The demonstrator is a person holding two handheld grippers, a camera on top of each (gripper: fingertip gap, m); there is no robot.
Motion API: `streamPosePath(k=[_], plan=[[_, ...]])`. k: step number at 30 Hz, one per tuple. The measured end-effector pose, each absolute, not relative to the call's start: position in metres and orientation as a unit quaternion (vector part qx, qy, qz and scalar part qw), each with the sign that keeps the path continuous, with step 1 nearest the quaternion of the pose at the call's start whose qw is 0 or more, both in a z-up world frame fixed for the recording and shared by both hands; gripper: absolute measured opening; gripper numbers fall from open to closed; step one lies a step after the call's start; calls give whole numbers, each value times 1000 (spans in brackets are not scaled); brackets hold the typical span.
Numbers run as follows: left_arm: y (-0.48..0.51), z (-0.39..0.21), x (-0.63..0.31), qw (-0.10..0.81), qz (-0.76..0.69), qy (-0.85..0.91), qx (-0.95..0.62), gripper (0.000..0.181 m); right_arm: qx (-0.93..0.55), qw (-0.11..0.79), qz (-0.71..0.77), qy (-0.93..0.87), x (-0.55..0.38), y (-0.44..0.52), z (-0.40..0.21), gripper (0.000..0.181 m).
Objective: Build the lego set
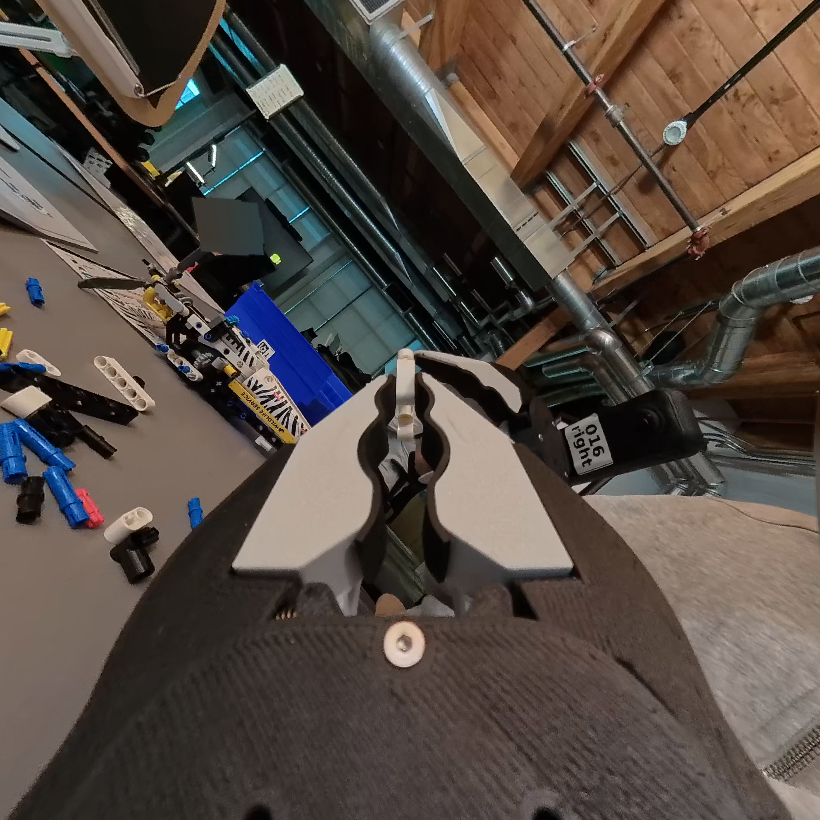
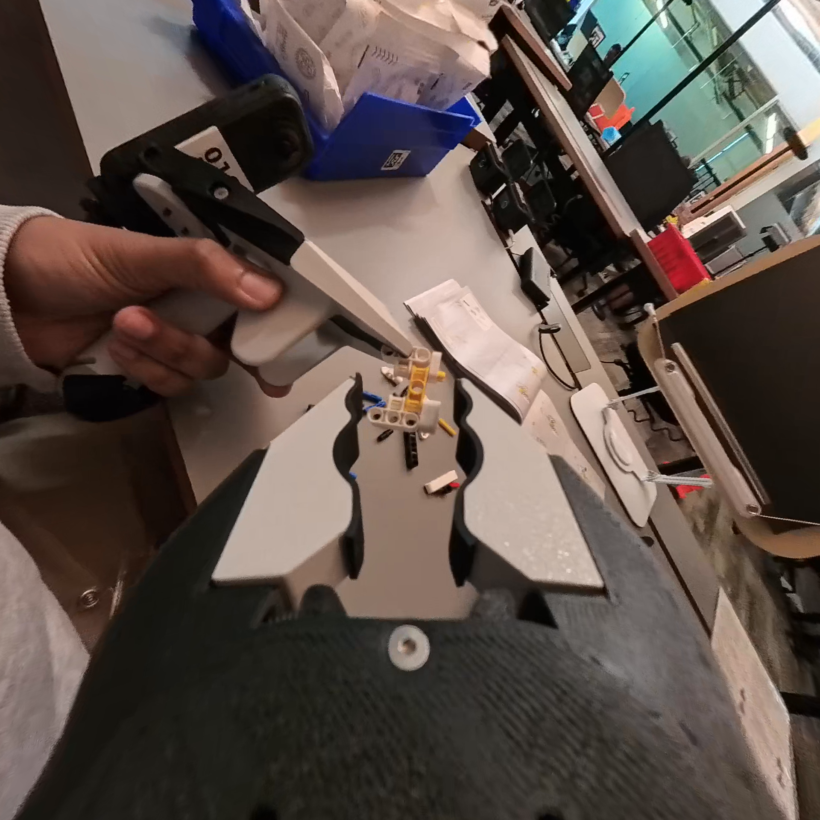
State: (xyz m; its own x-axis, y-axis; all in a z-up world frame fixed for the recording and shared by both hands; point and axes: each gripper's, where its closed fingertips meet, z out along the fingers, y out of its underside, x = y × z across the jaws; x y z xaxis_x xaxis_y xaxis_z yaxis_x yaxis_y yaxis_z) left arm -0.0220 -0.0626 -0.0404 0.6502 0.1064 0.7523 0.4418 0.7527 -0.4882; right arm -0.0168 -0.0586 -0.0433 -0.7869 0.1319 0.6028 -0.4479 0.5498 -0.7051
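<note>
My left gripper (image 1: 404, 377) is shut on a small white and yellow Lego sub-assembly (image 2: 415, 390), which shows edge-on as a white piece (image 1: 404, 390) in the left wrist view. A hand holds that gripper (image 2: 406, 351) up over the grey table (image 2: 399, 248). My right gripper (image 2: 407, 385) is open and empty, with a finger on each side of the sub-assembly and not touching it. One of its fingers (image 1: 470, 377) shows just behind the piece in the left wrist view. A partly built helicopter model (image 1: 208, 341) stands farther back on the table.
Loose blue pins (image 1: 40, 443), a white beam (image 1: 124, 381) and a black beam (image 1: 75, 399) lie to the left. A black beam (image 2: 410, 450) and a white piece (image 2: 439, 481) lie below the grippers. A booklet (image 2: 479, 350) and a blue bin (image 2: 390, 133) of bags sit behind. The tips of both grippers are at nearly the same place. Both grippers' tips are roughly 20 centimetres from the partly built helicopter model (image 1: 208, 341).
</note>
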Motion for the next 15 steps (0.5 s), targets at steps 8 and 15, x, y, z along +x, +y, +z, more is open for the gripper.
streamPosePath(k=[8,15], plan=[[-131,-44,-17,823,6,-442,-357,6,2,233,529,-816,-31,-47,-38,48],[-81,-46,1,807,-84,-370,-452,6,-58,37,578,-813,-15,-56,-53,54]])
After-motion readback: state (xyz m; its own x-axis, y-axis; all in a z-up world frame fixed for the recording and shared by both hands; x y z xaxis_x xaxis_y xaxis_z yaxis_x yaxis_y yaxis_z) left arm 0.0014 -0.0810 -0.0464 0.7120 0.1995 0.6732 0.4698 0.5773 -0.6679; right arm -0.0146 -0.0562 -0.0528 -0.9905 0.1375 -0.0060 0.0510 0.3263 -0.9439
